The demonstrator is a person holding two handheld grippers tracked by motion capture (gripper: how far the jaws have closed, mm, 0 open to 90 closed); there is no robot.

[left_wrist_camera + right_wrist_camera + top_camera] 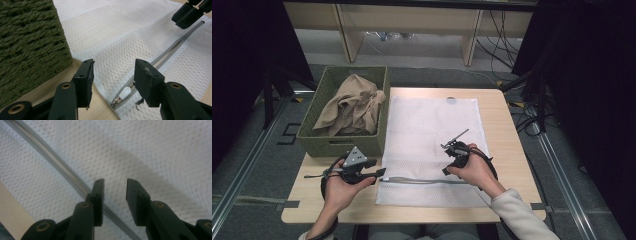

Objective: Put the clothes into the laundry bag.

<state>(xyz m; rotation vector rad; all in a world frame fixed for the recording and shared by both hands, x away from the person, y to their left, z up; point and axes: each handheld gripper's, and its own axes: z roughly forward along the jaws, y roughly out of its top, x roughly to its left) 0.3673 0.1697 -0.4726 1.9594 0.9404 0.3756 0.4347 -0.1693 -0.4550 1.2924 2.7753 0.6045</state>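
A white mesh laundry bag (pixel 432 135) lies flat on the wooden table (pixel 507 150), with its grey zipper (pixel 427 180) running along the near side. In the left gripper view, the zipper's white pull (pixel 125 93) sits at the bag's left corner, just below my open left gripper (pixel 113 67). From above, the left gripper (pixel 381 174) is at the bag's left edge by the zipper end. My right gripper (pixel 446 171) hovers over the mesh just above the zipper line. Its jaws (pixel 115 182) stand open and hold nothing, with the zipper (pixel 57 167) passing under the left jaw.
A green woven basket (pixel 342 142) holding a beige cloth (pixel 352 105) stands at the table's left, close to my left gripper. Its wall (pixel 30 40) rises right beside the left jaw. Cables and shelf legs lie on the floor beyond the table.
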